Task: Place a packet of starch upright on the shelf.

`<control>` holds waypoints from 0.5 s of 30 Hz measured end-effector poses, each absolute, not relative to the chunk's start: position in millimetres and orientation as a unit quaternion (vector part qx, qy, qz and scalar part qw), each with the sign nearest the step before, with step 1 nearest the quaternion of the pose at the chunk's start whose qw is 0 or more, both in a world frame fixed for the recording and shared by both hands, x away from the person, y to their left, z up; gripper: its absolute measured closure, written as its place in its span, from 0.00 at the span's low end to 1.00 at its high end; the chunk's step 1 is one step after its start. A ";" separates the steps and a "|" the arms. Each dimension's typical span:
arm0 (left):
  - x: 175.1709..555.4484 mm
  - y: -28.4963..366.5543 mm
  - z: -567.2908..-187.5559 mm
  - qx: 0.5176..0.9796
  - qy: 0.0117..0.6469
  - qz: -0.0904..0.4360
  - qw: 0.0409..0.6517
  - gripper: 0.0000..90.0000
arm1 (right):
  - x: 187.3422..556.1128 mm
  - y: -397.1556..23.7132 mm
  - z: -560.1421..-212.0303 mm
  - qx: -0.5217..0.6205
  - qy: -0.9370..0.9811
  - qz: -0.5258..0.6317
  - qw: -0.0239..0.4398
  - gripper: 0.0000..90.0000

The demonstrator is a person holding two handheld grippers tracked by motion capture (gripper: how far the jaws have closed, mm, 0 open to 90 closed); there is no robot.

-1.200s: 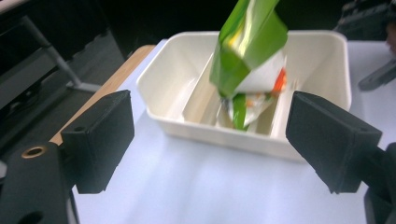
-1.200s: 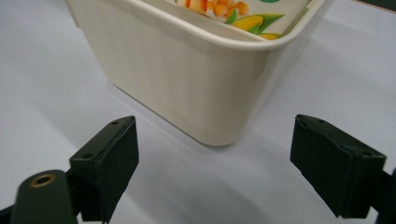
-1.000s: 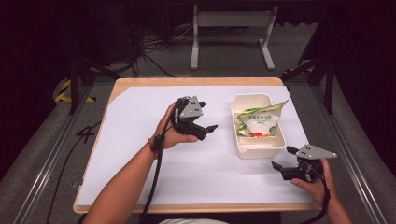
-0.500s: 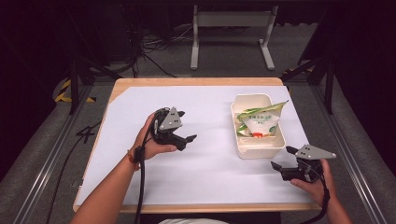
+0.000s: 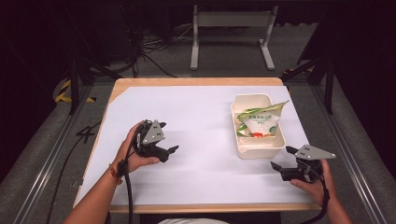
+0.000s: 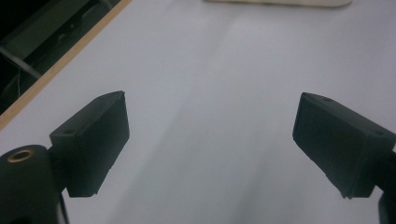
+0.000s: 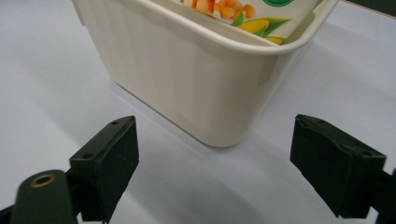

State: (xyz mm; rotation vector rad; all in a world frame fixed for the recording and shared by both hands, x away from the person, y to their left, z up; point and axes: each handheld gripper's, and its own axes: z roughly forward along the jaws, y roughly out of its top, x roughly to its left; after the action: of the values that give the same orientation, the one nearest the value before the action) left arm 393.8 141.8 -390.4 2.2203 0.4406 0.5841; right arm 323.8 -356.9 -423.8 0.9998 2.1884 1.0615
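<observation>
Right gripper (image 5: 284,158) nearer, jaws apart, empty; bin (image 5: 257,148) just ahead (snack bag (image 5: 258,122) inside, probably corn). Left gripper (image 5: 169,151) spread, empty.

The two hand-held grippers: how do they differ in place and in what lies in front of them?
The left hand-held gripper is over the bare white sheet at the table's left-middle; the right hand-held gripper is near the front right corner. The left one faces bare sheet, far from the cream tub; the right one points at the tub's near corner, close to it, with the snack bag inside. Both are open and hold nothing.
</observation>
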 end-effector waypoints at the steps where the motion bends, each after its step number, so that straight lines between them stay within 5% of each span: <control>1: 392.9 144.3 -392.2 0.875 0.176 0.229 0.390 0.13 | 323.6 -356.7 -423.7 0.368 0.805 0.390 0.253 0.17; 15: 383.1 171.7 -410.0 0.879 0.205 0.230 0.364 0.13 | 323.8 -355.9 -424.8 0.366 0.807 0.389 0.252 0.17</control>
State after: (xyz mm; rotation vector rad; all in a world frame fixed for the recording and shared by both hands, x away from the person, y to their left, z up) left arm 383.1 171.7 -410.0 2.2618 0.5280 0.5911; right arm 323.8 -355.9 -424.8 0.9945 2.1963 1.0569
